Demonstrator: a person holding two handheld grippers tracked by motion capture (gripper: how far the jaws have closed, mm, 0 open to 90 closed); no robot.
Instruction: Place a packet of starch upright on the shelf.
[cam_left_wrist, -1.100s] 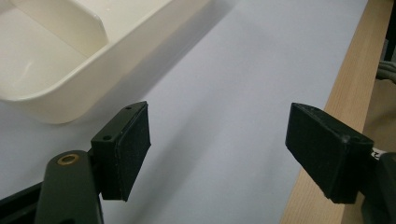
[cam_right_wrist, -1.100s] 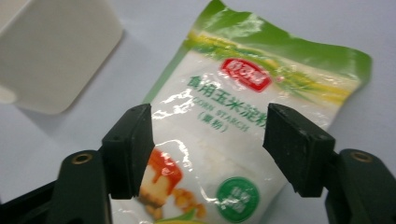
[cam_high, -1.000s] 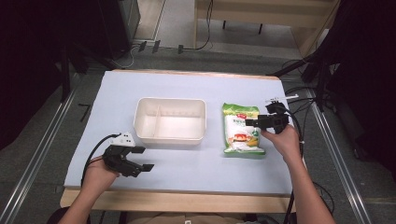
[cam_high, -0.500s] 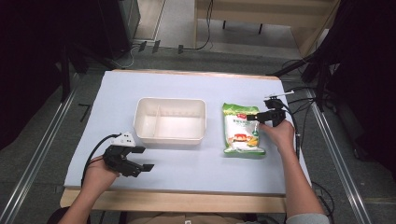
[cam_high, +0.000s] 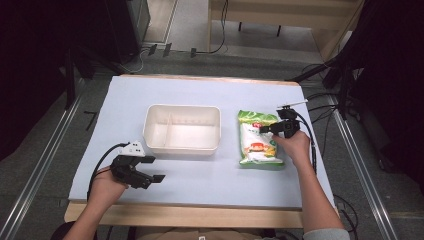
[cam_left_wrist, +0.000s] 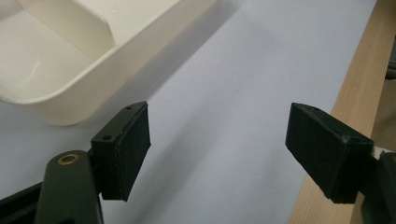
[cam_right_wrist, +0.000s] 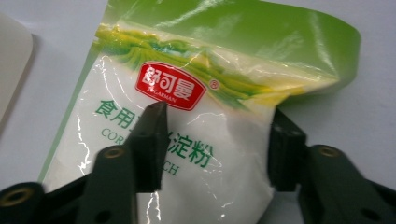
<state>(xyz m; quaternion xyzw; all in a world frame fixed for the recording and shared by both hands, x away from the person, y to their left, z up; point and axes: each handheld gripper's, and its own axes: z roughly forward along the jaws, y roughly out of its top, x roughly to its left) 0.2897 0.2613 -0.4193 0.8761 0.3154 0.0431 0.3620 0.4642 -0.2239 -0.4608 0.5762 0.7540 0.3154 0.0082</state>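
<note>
The white divided bin (cam_high: 182, 128) holds nothing, the green starch bag (cam_high: 257, 138) lies just right of it between the closing right gripper's (cam_high: 274, 127) jaws, and the left gripper (cam_high: 150, 169) rests open below it.

High view over the table (cam_high: 210, 190); 2 gripper views close, sharing its white tray (cam_high: 182, 129).

A lab set-up, by the look of it: a pale blue tabletop (cam_high: 200, 95) flanked by metal rails (cam_high: 45, 165), cables (cam_high: 320, 95) trailing across the floor, dark equipment racks (cam_high: 125, 20) behind.
</note>
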